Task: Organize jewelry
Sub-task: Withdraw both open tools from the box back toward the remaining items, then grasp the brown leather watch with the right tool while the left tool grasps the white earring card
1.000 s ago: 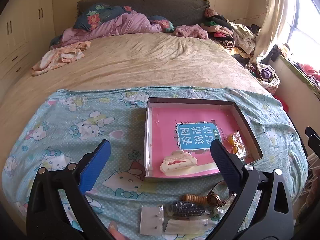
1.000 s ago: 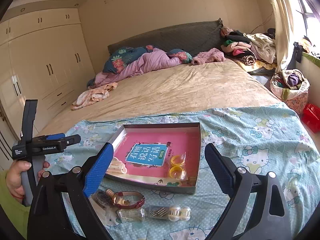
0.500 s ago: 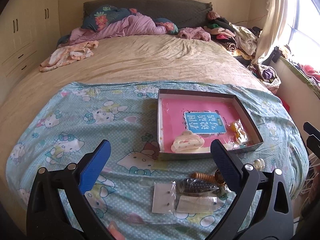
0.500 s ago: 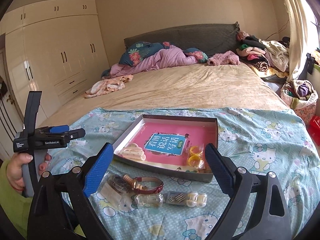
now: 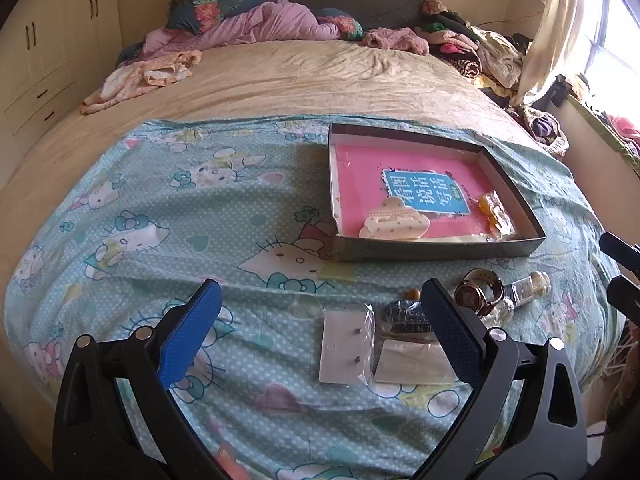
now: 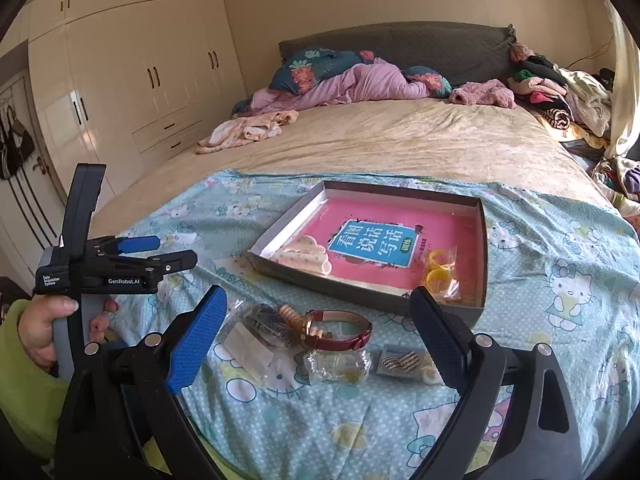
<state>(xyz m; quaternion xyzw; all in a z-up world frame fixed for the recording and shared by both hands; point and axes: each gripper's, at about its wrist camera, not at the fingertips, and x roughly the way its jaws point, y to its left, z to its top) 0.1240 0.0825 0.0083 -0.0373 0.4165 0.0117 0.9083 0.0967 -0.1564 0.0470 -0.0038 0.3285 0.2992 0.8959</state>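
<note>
A shallow grey box [image 5: 436, 249] lies on the patterned cloth with a pink book inside. A cream hair claw [image 5: 394, 222] and a bag of yellow rings [image 5: 494, 210] rest in it. In front of the box lie a red-strap watch [image 6: 340, 330], an earring card [image 5: 346, 346], a dark bagged piece [image 6: 266, 324], a small clear bottle [image 6: 338, 364] and a bag of clips [image 6: 400, 360]. My left gripper [image 5: 320, 286] hovers open over the cloth, left of these pieces. My right gripper [image 6: 318, 294] is open above the watch, empty.
The cartoon-print cloth [image 5: 200, 216] covers the near end of a beige bed [image 5: 320, 80]. Crumpled bedding and clothes lie by the headboard [image 6: 360, 84]. White wardrobes [image 6: 140, 80] stand to the left. A hand in a green sleeve [image 6: 40, 328] holds the left gripper handle.
Both grippers have drawn back from the box toward the near edge of the bed, and the left one has shifted left. The loose pieces now show fully. Both stay open.
</note>
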